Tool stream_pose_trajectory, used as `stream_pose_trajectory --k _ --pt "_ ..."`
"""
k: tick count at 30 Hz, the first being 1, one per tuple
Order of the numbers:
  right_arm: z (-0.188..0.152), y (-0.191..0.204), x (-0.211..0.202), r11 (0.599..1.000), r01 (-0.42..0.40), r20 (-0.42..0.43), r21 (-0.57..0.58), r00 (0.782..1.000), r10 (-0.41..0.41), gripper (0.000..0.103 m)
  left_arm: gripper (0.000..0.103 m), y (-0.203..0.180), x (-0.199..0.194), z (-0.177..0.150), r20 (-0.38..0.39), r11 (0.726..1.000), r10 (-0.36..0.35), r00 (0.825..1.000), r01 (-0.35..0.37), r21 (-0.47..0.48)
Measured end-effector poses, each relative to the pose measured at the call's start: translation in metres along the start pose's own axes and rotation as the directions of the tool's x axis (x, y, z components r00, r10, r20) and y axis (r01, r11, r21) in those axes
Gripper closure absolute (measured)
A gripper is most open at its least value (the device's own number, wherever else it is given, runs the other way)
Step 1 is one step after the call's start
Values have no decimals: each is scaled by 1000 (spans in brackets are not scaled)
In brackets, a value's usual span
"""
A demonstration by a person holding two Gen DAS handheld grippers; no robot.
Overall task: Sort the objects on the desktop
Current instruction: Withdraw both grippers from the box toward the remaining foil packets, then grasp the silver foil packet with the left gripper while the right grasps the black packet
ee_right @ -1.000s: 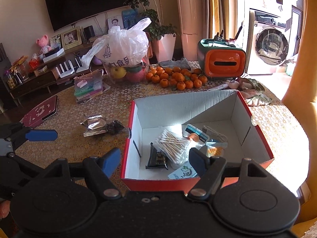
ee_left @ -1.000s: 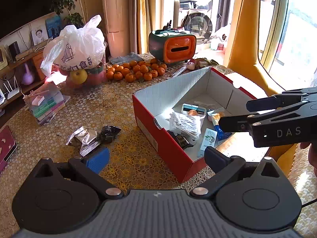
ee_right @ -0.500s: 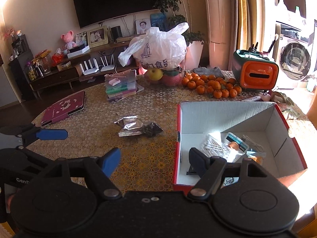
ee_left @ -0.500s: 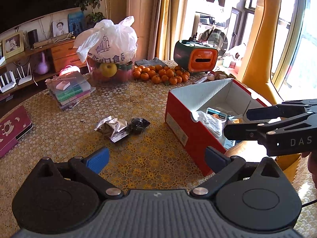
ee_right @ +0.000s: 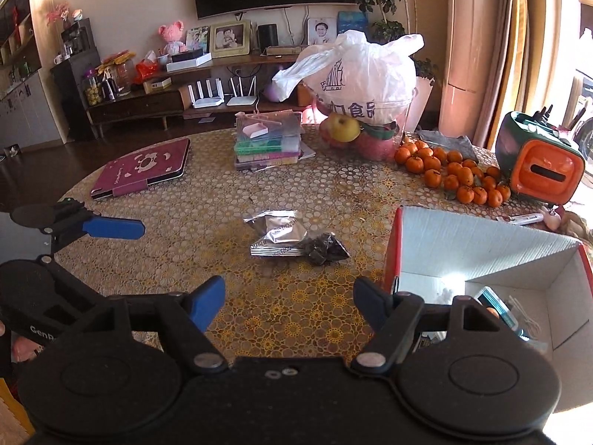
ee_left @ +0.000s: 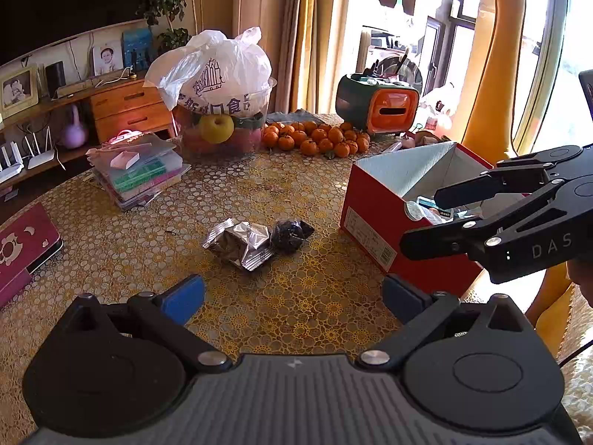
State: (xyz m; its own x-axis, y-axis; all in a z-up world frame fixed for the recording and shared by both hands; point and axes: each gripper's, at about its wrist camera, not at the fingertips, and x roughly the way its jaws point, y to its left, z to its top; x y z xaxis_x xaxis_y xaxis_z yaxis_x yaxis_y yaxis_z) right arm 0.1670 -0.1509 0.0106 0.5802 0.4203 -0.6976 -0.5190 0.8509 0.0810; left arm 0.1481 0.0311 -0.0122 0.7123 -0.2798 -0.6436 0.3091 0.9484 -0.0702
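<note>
Both grippers hovered level over the near edge of the worktop (ee_right: 222, 193), fingers spread wide and holding nothing. The left gripper (ee_left: 292, 293) pointed at the silver foil packets (ee_left: 241, 241) and the dark wrapper (ee_left: 289, 231) touching them, mid-worktop. The right gripper (ee_right: 289, 296) hung just right of it, beside the red box (ee_left: 374, 222) of sorted items.

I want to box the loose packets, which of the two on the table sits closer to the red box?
The small dark packet; it lies between the silver foil packet and the red box.
</note>
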Motion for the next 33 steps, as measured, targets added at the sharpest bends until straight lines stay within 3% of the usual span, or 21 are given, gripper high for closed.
stream_pose_trajectory --k 14,33 --pt "22 -15 76 997 -26 -91 -67 996 20 28 1 40 65 8 -15 1000 -17 1000 18 25" --pt "47 -21 159 983 9 -229 -182 972 -51 34 1 60 136 13 -31 992 -39 999 42 122"
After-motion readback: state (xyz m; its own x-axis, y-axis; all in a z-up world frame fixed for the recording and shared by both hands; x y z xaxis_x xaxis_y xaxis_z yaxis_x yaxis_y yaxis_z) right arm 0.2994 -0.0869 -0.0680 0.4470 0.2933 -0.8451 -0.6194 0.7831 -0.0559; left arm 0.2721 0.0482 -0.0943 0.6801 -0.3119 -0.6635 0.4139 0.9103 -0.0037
